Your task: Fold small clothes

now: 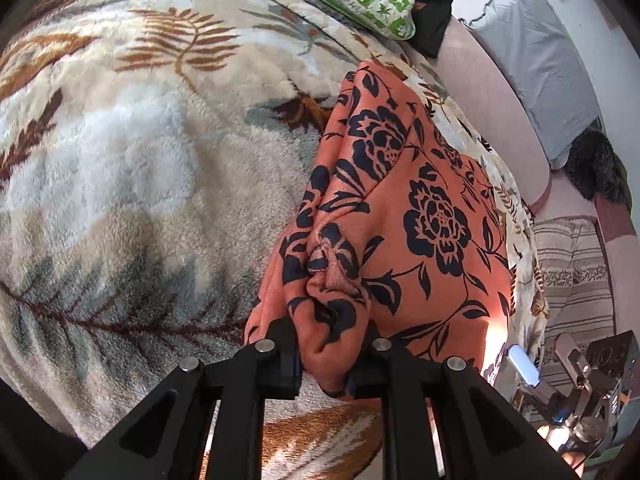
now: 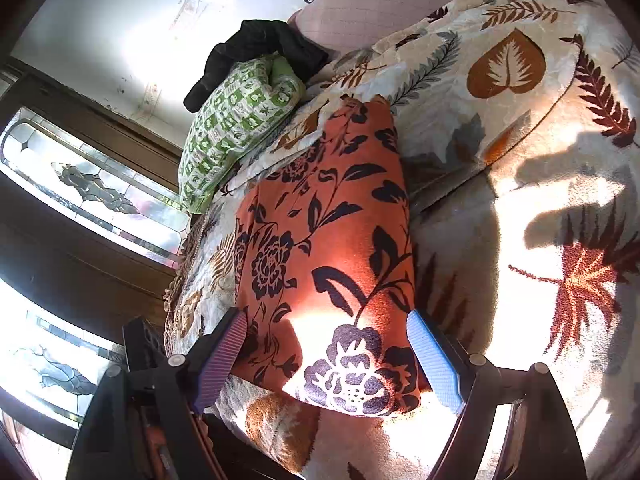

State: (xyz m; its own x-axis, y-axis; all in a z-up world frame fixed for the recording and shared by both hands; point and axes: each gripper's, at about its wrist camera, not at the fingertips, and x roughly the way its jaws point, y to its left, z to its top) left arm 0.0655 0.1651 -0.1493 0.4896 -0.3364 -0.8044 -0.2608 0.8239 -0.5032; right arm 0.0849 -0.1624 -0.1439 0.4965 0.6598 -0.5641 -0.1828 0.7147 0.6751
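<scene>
An orange garment with a dark floral print [image 1: 420, 208] lies folded lengthwise on a fleece leaf-pattern blanket [image 1: 140, 160]. My left gripper [image 1: 326, 364] is shut on a bunched near end of the garment. In the right wrist view the same garment [image 2: 328, 240] stretches away from me. My right gripper [image 2: 328, 360] is open, its blue-padded fingers [image 2: 434, 360] on either side of the garment's near end, not clamping it. The right gripper also shows at the lower right of the left wrist view [image 1: 592, 384].
A green-and-white patterned pillow [image 2: 236, 128] and a black cloth [image 2: 260, 48] lie at the far end of the blanket [image 2: 520, 160]. A pink mattress edge [image 1: 492, 112], a grey pillow [image 1: 536, 60] and a striped cloth [image 1: 576, 272] lie to the right. Windows [image 2: 92, 192] lie at left.
</scene>
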